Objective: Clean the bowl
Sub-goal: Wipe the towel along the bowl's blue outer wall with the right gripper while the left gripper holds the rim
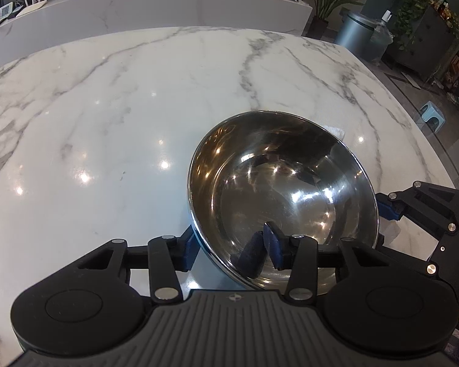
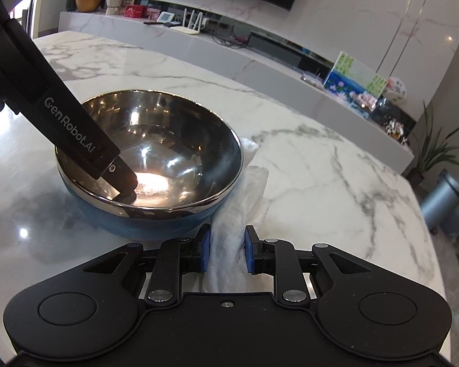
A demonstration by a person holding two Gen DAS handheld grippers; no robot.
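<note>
A steel bowl (image 1: 284, 183) with a blue outer wall stands on the marble table (image 1: 122, 107). My left gripper (image 1: 231, 247) straddles its near rim, one pad outside and one against the shiny inner wall, shut on the bowl. In the right wrist view the bowl (image 2: 168, 140) sits just ahead, and the left gripper's inner finger (image 2: 122, 180) reaches down inside it. My right gripper (image 2: 227, 253) is shut on a white cloth (image 2: 251, 189) that lies crumpled against the bowl's right side. The right gripper (image 1: 388, 211) also shows beside the bowl in the left wrist view.
The marble table (image 2: 321, 168) ends in a rounded edge to the right. Beyond it on the floor are a grey bin (image 1: 361, 30), a small blue stool (image 1: 431, 116) and potted plants (image 1: 333, 3). A long white counter (image 2: 260, 55) with small items runs behind.
</note>
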